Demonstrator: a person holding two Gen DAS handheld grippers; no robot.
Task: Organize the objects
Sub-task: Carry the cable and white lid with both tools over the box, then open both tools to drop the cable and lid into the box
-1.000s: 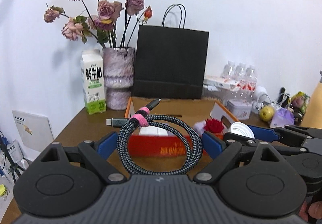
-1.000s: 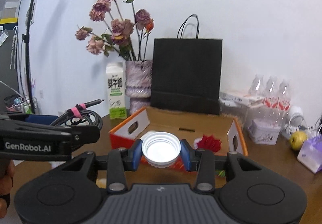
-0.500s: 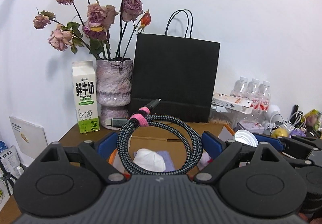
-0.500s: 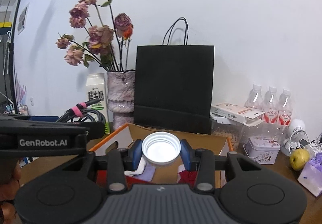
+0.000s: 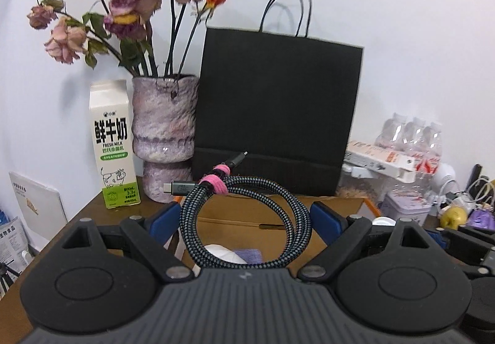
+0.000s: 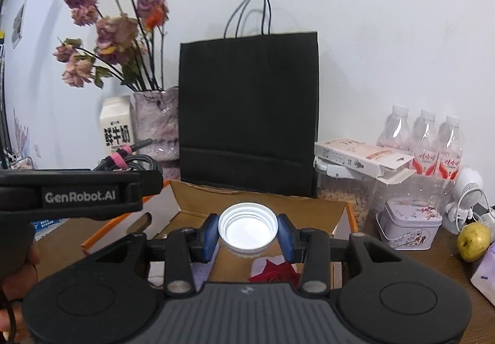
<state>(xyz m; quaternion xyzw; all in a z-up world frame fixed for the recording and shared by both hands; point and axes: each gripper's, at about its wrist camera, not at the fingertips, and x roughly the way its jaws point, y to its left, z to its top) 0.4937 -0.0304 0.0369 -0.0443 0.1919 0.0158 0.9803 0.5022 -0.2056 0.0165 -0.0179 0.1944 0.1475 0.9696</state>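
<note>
Cable (image 5: 244, 220): coiled, spanning the left gripper (image 5: 246, 218), jaws spread wide against the loop, above the box (image 5: 278, 220).
Lid (image 6: 247, 228): white, pinched in the right gripper (image 6: 247, 232), over the box (near its far wall).
Progress: both carried, neither dropped in; release remains.

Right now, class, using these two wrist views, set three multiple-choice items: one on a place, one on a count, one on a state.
1. Where does the milk carton stand?
A. left of the vase
B. inside the cardboard box
C. on the black bag

2. How many water bottles stand at the right?
A. one
B. three
C. five

3. What does the right gripper hold?
A. nothing
B. an apple
C. a white cap

Key: 1 A, the carton sits beside the vase; 2 B, three caps show; 3 C, both pads press the cap.
</note>
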